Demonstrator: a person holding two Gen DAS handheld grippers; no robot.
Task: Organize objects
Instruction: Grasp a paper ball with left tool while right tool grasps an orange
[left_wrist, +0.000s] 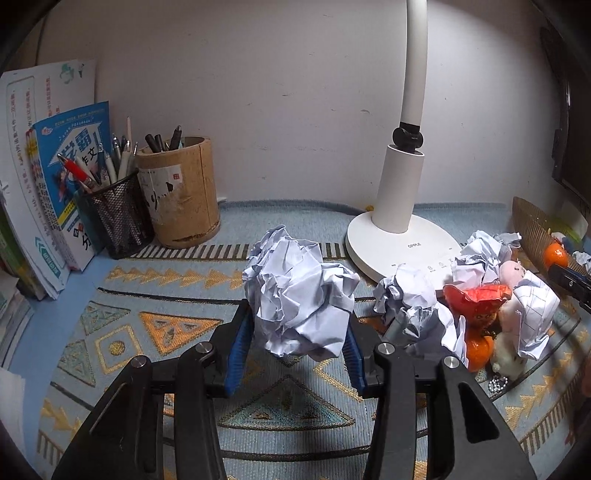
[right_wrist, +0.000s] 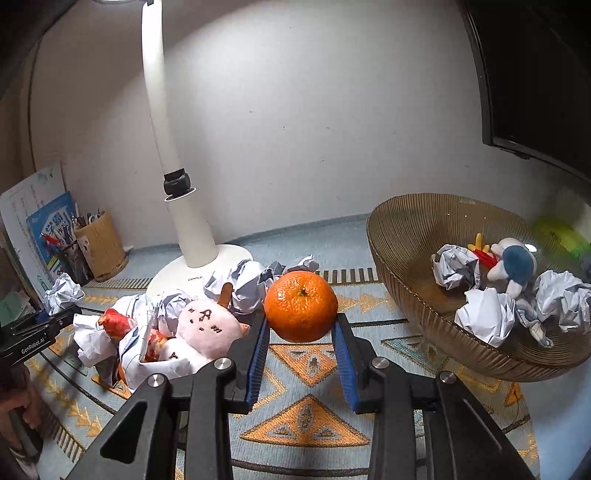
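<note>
Left gripper (left_wrist: 299, 328) clamps a crumpled paper ball (left_wrist: 301, 295); right gripper (right_wrist: 301, 332) clamps an orange (right_wrist: 301, 305). Recommend carrying the orange level, releasing low inside the basket (right_wrist: 402, 240).

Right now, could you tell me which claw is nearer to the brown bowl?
Right. The right claw, holding an orange, is just beside the brown bowl; the left claw is beyond the clutter pile.
</note>
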